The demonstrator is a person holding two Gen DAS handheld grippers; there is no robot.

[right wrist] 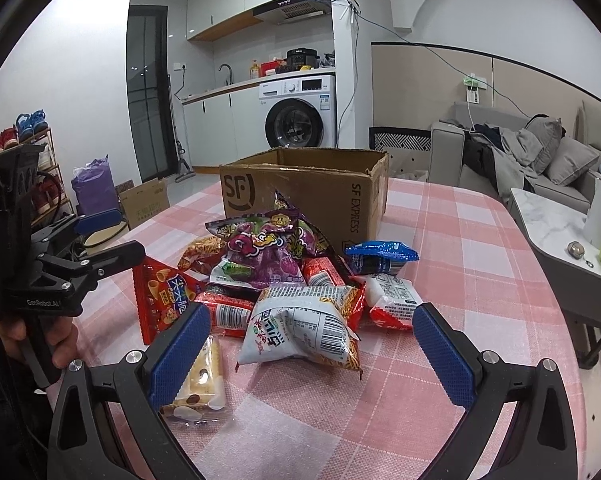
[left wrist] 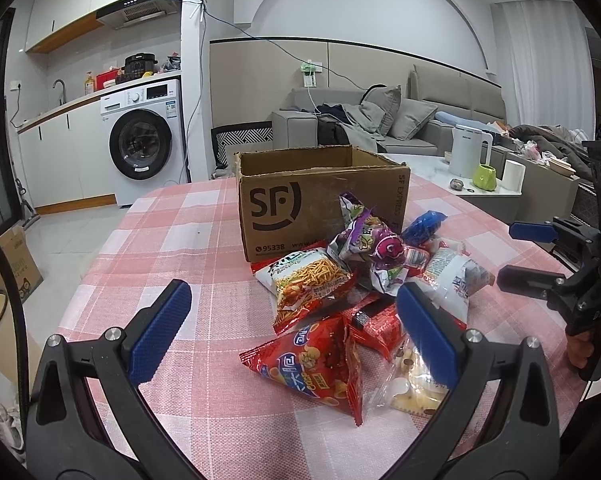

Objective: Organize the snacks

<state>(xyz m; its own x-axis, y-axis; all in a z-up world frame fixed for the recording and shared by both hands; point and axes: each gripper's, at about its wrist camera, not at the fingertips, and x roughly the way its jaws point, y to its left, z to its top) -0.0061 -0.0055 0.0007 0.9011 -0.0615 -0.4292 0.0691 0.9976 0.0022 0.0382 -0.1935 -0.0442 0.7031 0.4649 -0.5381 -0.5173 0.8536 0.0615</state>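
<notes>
A pile of snack bags lies on the pink checked tablecloth (left wrist: 172, 240) in front of an open SF cardboard box (left wrist: 300, 200), which also shows in the right wrist view (right wrist: 320, 192). The pile holds a red triangular chip bag (left wrist: 320, 368), a noodle-stick bag (left wrist: 308, 276), a purple bag (left wrist: 372, 248), a blue packet (right wrist: 380, 254) and a white bag (right wrist: 300, 324). My left gripper (left wrist: 292, 320) is open just before the red bag. My right gripper (right wrist: 312, 332) is open around the white bag, without touching it. Each gripper shows in the other's view, the right one (left wrist: 516, 256) and the left one (right wrist: 116, 236).
A clear-wrapped biscuit pack (right wrist: 200, 384) lies at the near edge of the pile. A side table to the right holds a white kettle (left wrist: 468, 152), a green cup (left wrist: 486, 178) and a paper roll. A sofa stands behind; a washing machine (left wrist: 144, 140) is far left.
</notes>
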